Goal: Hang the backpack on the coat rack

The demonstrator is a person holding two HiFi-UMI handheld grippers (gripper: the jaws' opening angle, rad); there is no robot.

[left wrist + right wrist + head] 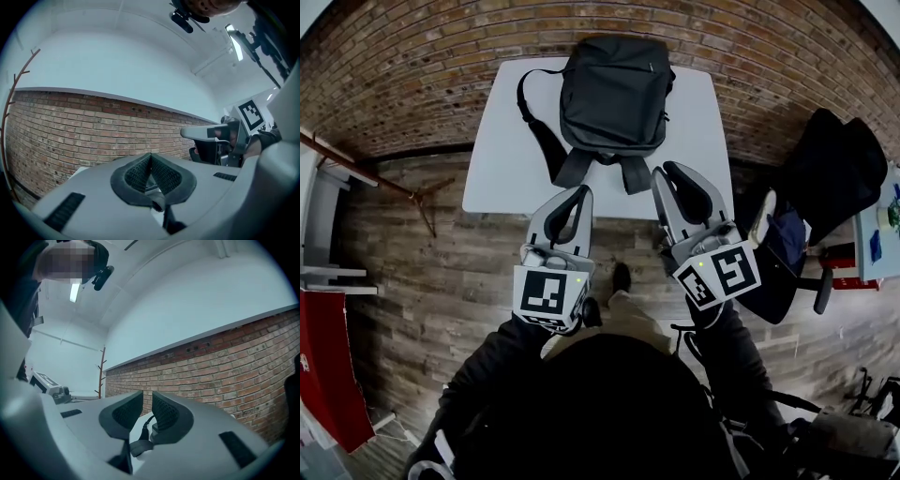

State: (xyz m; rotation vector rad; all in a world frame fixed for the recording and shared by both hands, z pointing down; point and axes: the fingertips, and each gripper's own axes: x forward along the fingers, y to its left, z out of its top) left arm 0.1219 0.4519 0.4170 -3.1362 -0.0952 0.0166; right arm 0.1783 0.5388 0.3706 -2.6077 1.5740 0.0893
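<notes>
A black backpack (614, 94) lies flat on the white table (502, 159), its straps trailing toward the near edge. My left gripper (584, 193) is at that edge, shut and empty, its pads meeting (150, 155). To its right, my right gripper (665, 171) stands open by a narrow gap beside a strap end (633, 174). Nothing is pressed between its pads (146, 397), and a dark strap (139, 439) shows through the gap below them. The reddish-brown coat rack (356, 164) stands left of the table, also seen in both gripper views (11, 93) (100, 373).
A brick wall (412, 66) runs behind the table, and the floor is wooden planks. An office chair draped with dark clothing (825, 187) stands to the right. A red cabinet (328, 366) and a white shelf (319, 272) are on the left.
</notes>
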